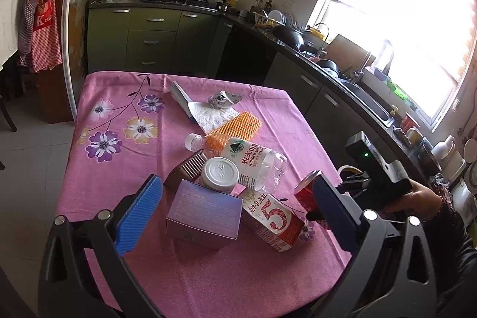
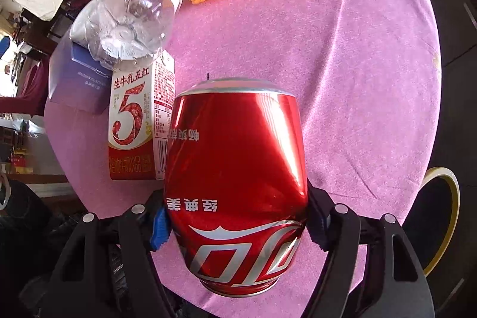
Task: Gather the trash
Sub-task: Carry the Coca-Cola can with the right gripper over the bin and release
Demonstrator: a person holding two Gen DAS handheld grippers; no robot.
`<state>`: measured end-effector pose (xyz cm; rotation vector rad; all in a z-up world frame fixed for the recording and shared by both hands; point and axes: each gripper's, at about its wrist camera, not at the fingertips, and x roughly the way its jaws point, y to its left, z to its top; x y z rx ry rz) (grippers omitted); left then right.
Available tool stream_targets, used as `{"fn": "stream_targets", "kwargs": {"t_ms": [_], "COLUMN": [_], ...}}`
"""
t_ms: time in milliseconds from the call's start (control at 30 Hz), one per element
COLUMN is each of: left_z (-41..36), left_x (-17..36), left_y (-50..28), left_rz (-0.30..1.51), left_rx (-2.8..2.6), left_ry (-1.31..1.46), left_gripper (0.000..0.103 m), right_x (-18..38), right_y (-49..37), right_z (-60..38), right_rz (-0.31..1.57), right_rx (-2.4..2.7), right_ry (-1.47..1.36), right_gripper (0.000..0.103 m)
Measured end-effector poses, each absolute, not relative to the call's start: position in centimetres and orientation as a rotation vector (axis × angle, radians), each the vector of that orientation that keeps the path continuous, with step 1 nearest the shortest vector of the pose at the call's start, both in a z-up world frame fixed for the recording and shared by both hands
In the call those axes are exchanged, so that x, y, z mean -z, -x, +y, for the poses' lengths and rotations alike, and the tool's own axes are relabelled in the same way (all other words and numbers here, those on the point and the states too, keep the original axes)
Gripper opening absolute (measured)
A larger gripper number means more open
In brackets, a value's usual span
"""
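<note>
Kitchen table, pink cloth (image 2: 372,79): trash pickup
Right gripper (image 2: 235,224) clenches a dented red cola can (image 2: 235,169) near the cloth's right edge; left gripper (image 1: 238,204) hovers released.

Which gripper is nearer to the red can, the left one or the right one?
Right. The right gripper has its jaws around the red can. The left gripper hovers open over the purple box, beside the can.

One can (image 2: 235,187), one bottle (image 1: 253,163), two cartons (image 1: 272,218), one jar (image 1: 219,173), one orange net (image 1: 238,125), one napkin (image 1: 213,116).
</note>
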<state>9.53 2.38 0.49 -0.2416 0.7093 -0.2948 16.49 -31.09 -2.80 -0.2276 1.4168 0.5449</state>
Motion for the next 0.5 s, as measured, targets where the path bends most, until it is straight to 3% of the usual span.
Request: {"fn": "stream_targets", "kwargs": {"t_ms": [267,500], "left_z": [2.4,1.2], "left_x": [-0.2,0.2], "left_y": [-10.0,-10.6], "left_rz": [0.717,0.743], "left_rx": [0.297,0.317], "left_ry": [0.25,0.24], "left_gripper": [0.096,0.096], "right_x": [-0.3,5.0], "right_y": [-16.0,-18.9], "right_z": [-45.2,-58.9], "right_rz": [1.345,1.446], "right_rx": [-0.282,0.011], "right_ry": [0.03,-0.113], "right_gripper": [0.071,0.071]}}
